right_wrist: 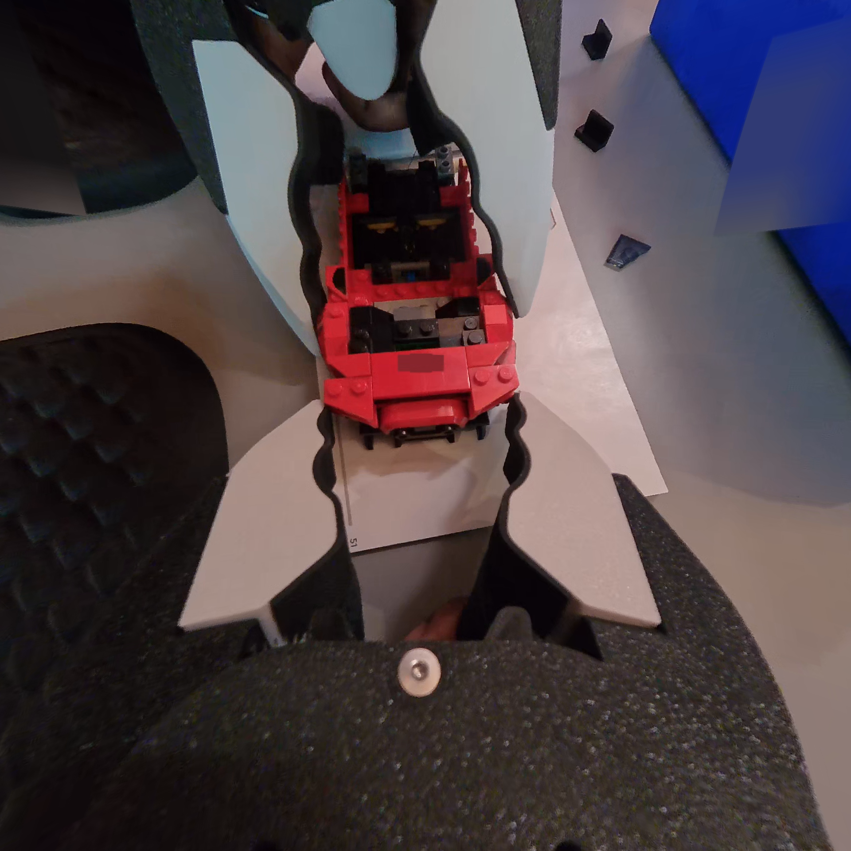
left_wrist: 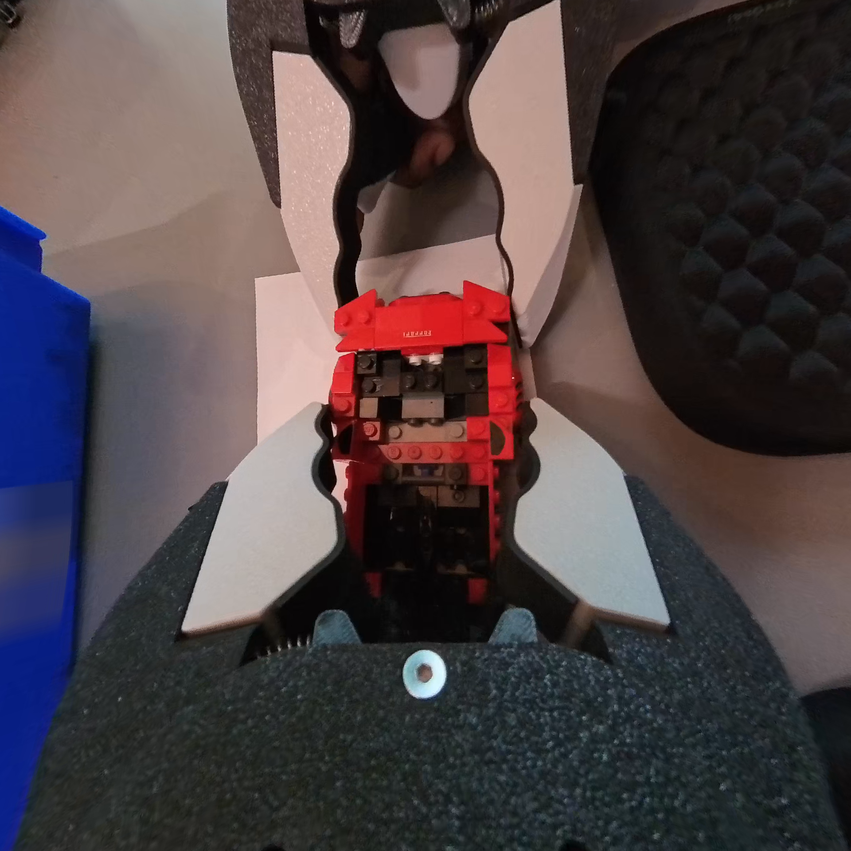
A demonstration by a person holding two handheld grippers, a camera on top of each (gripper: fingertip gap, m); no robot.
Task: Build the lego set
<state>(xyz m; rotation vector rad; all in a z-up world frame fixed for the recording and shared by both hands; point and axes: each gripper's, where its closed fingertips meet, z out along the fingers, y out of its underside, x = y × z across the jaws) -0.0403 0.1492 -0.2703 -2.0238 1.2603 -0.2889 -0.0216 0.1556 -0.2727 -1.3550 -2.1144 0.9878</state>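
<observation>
1. Grey bench (right_wrist: 690, 368) carries a white instruction sheet (right_wrist: 575, 414), and the red car (right_wrist: 414, 322) sits on that sheet, roof off, black and grey innards showing.
2. At the bench's left in the left wrist view stands a blue bin (left_wrist: 37, 414); in the right wrist view it lies at the upper right, with two small black pieces (right_wrist: 594, 131) and one dark sloped piece (right_wrist: 626, 251) loose on the bench between bin and sheet.
3. Left claw (left_wrist: 428, 428) straddles the car's cabin end, its padded fingers (left_wrist: 276, 515) closed in against both sides, so it appears to be clamping the car in place.
4. Right claw (right_wrist: 416, 414) faces it from the opposite end, spread wide, fingertips either side of the car's red end and black underframe; I see no brick between them, and they look just clear of the car.
5. A black dimpled pad (left_wrist: 737, 230) lies at the bench's right in the left wrist view.
6. My reading: the body is well on but unfinished, with bare studs over the middle bay; the step in hand is steadying the car between additions.
7. Next move likely calls for the right claw to back off toward the loose pieces, grip one squarely, and press it down onto the open studs while the left claw resists the push.
</observation>
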